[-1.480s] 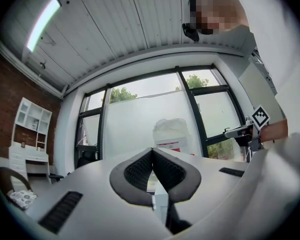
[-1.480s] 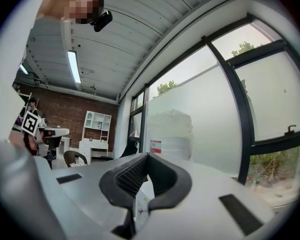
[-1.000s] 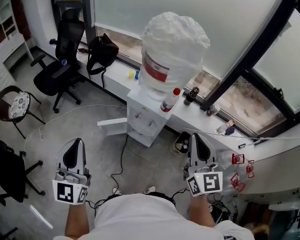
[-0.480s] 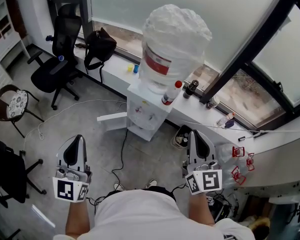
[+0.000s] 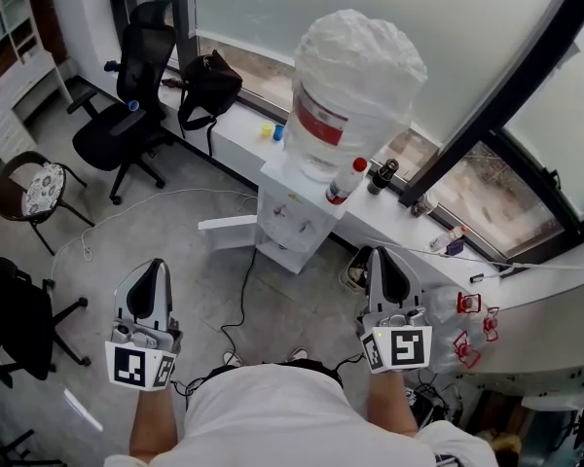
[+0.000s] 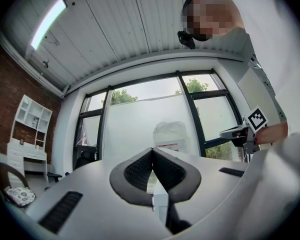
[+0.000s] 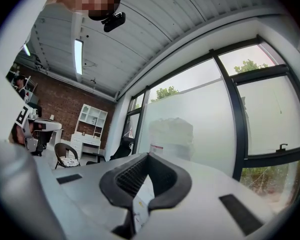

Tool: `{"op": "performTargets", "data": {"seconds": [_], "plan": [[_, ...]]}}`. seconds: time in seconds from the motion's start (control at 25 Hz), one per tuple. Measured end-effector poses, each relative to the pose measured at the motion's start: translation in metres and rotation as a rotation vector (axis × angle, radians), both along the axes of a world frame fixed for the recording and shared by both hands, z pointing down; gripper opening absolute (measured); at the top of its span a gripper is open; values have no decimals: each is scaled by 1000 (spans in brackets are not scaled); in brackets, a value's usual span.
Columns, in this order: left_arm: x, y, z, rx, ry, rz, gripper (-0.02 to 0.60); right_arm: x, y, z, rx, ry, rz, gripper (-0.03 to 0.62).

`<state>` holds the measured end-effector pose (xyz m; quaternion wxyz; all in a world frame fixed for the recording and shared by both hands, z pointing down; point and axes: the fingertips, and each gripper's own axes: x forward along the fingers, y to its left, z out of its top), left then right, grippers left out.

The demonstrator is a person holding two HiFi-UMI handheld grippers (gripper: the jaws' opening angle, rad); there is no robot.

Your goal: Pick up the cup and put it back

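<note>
No cup can be made out in any view. A white water dispenser [image 5: 294,220] stands by the window sill, topped by a large bottle [image 5: 355,95] wrapped in clear plastic. The same bottle shows ahead of the left gripper [image 6: 170,133] and of the right gripper [image 7: 170,133]. My left gripper [image 5: 156,265] hovers over the floor, left of the dispenser. It is shut with nothing between its jaws [image 6: 152,150]. My right gripper [image 5: 381,253] is held just right of the dispenser's base, also shut and empty [image 7: 147,155]. Both point towards the window.
A red-capped bottle [image 5: 340,184] and a dark bottle [image 5: 378,176] stand beside the dispenser. Small yellow and blue items [image 5: 272,131] and a black bag [image 5: 210,84] lie on the sill. Office chairs [image 5: 127,123] and a round-seat chair [image 5: 35,189] stand left. Cables cross the floor.
The head view has shifted a little, so the dispenser sits slightly further right. Both grippers stay in place and shut.
</note>
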<state>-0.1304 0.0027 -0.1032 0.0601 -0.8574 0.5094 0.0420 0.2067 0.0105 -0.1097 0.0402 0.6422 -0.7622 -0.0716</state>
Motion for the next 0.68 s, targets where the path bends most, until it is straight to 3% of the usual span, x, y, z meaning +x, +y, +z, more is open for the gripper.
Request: {"op": "performTargets", "data": {"seconds": [0.68], "plan": [[4, 7, 1, 0, 15, -34, 23, -12, -8, -6, 12, 54, -86, 20]]}}
